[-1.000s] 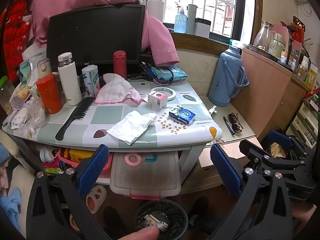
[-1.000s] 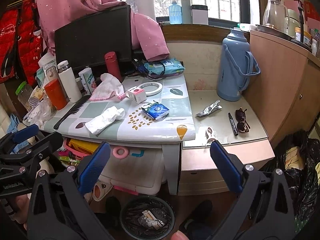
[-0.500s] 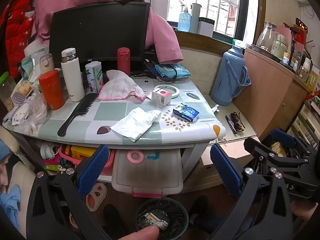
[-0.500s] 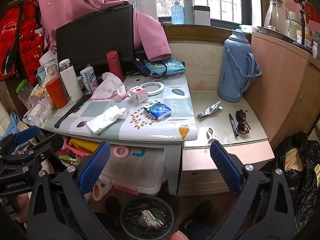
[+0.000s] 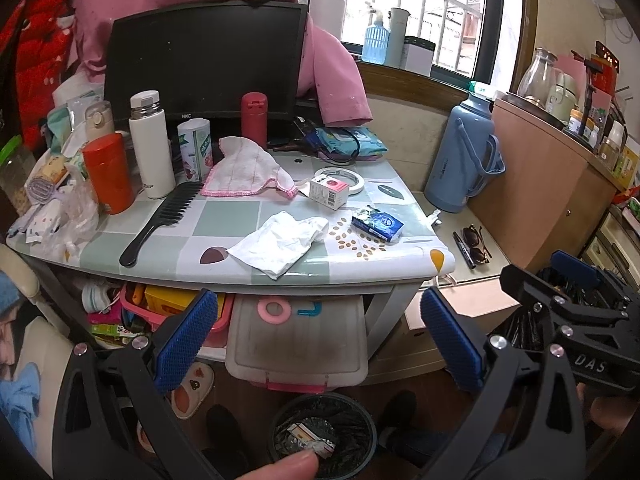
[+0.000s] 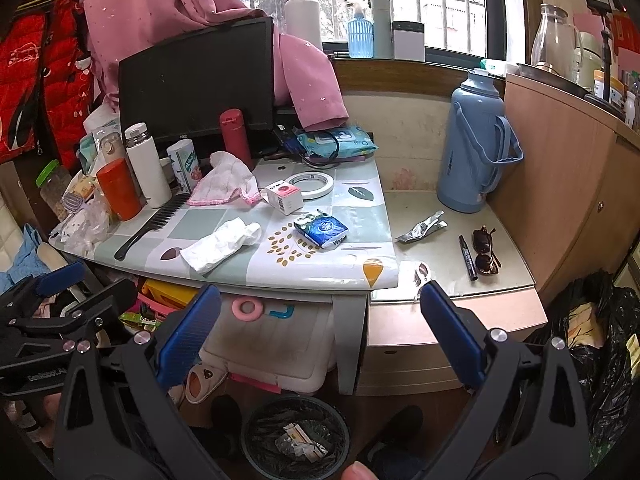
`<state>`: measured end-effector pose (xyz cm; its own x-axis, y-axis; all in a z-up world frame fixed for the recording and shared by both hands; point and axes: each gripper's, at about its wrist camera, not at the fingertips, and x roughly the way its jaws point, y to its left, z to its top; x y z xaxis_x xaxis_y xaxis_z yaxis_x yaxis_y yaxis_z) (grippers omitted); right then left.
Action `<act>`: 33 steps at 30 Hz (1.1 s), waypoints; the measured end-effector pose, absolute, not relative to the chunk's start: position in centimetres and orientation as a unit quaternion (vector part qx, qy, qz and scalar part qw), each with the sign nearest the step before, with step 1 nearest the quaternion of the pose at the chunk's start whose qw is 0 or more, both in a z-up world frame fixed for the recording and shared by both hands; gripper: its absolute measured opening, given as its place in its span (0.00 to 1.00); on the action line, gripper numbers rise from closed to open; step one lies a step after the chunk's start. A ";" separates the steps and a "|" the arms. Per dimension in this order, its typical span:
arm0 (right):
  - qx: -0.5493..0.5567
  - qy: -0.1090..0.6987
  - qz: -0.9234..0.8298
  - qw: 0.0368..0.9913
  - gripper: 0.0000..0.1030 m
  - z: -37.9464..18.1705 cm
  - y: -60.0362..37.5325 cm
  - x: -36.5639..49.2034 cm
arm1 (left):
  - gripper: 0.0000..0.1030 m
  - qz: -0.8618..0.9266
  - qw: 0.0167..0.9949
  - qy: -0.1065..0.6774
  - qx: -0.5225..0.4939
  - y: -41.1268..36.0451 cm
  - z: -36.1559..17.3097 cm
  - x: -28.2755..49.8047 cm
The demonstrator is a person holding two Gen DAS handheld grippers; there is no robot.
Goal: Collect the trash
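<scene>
A crumpled white tissue (image 5: 280, 246) (image 6: 220, 246) lies near the front of the patterned table (image 5: 192, 236) (image 6: 360, 276). A silver foil wrapper (image 6: 422, 227) rests on the lower side shelf. On the floor below stands a black waste bin (image 5: 324, 436) (image 6: 296, 436) holding some scraps. My left gripper (image 5: 316, 340) hangs open in front of the table, well short of the tissue, nothing between its blue pads. My right gripper (image 6: 318, 332) is open too, level with the drawer front and empty. In the left wrist view, the right gripper (image 5: 580, 300) shows at right.
Bottles, a red cup (image 5: 108, 174), a black comb (image 5: 160, 220), a pink-edged cloth (image 5: 244, 174), a small box (image 5: 328, 192), a tape roll (image 5: 340, 178) and a blue tissue pack (image 5: 378, 224) crowd the table. Blue thermos (image 6: 472, 148), sunglasses (image 6: 486, 250), marker (image 6: 468, 258) on the shelf. Black bag (image 6: 600, 340) at right.
Both grippers have risen slightly and edged closer to the table; the tabletop sits a little lower and larger in both views. Both stay open and empty.
</scene>
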<state>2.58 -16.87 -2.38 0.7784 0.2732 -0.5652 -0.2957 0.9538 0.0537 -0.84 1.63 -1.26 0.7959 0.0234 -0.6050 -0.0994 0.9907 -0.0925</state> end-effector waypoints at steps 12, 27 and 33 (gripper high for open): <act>-0.014 0.299 0.164 0.940 0.96 -2.2 -16.6 2.1 | 0.96 0.035 0.945 0.320 -0.063 2.2 -1.2 -1.2; -0.027 0.298 0.193 0.934 0.96 -2.7 -15.5 2.2 | 0.96 0.037 0.942 0.325 -0.072 3.1 -1.7 -1.2; -0.039 0.304 0.206 0.929 0.96 -3.8 -14.8 3.5 | 0.96 0.035 0.938 0.336 -0.079 3.9 -2.5 -0.1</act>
